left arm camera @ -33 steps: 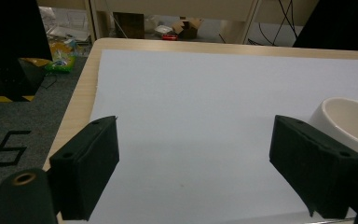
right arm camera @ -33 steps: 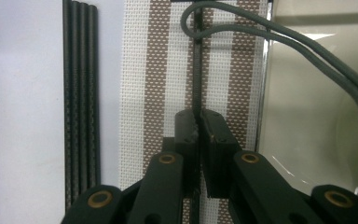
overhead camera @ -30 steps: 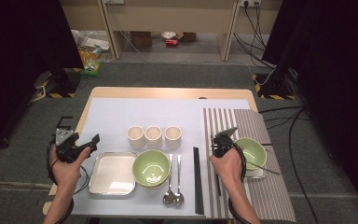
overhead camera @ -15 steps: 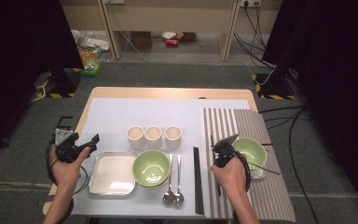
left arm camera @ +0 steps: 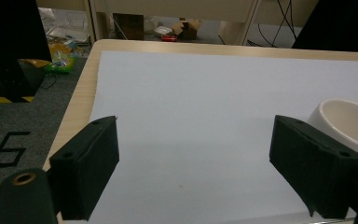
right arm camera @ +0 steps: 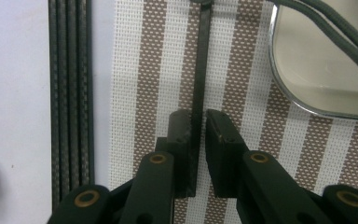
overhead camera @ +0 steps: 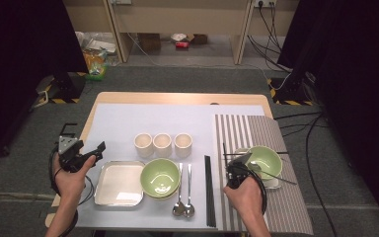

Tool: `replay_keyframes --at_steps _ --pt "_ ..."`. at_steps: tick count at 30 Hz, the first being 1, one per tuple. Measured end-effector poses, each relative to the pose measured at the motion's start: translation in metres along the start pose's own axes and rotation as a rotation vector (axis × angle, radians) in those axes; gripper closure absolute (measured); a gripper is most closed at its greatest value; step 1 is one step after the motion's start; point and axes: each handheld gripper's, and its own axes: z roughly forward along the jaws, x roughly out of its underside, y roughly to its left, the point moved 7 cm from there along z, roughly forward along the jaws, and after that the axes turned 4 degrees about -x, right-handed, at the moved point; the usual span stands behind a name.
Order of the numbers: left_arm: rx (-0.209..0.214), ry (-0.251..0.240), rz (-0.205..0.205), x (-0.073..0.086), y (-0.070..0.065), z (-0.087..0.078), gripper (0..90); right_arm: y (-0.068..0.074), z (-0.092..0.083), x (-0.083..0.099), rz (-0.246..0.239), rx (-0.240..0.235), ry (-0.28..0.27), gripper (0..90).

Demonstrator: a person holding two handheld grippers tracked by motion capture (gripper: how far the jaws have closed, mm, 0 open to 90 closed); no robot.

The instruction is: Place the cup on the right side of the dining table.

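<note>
One slim black chopstick (right arm camera: 199, 79) lies clamped in the right tool (right arm camera: 196, 140) over woven striped placemat (right arm camera: 158, 65); left tool (left arm camera: 193, 163) gapes.

Three cream cups (overhead camera: 163, 144) stand in a row on the pale sheet (overhead camera: 128, 123) that covers the wooden table (overhead camera: 177, 98). Nearer the person, a steel tray (overhead camera: 119, 183) lies just left of a green bowl (overhead camera: 160, 177), which sits on another bowl (only its rim shows). Two spoons (overhead camera: 183, 192) lie side by side right of that bowl, bowls toward the person. On the grey floor beyond the table are a bag (overhead camera: 94, 63), boxes (overhead camera: 187, 38) and cables (overhead camera: 271, 22).
</note>
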Motion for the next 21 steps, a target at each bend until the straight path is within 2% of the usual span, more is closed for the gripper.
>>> replay_keyframes --at_steps 9,12,15,21 --pt "0.000 0.000 0.001 0.000 0.000 0.000 14.9 0.000 0.001 0.000 -0.004 0.030 0.006 84.6" --pt "0.001 -0.001 0.000 0.000 0.000 0.000 14.9 0.000 0.000 -0.001 0.001 0.027 0.013 85.6" --pt "0.000 -0.004 -0.003 -0.001 0.000 0.000 14.9 -0.001 0.000 -0.005 0.025 0.022 0.002 85.6" --pt "0.000 0.000 0.002 0.000 0.000 0.000 14.9 -0.004 0.000 -0.020 0.037 0.013 -0.034 85.7"
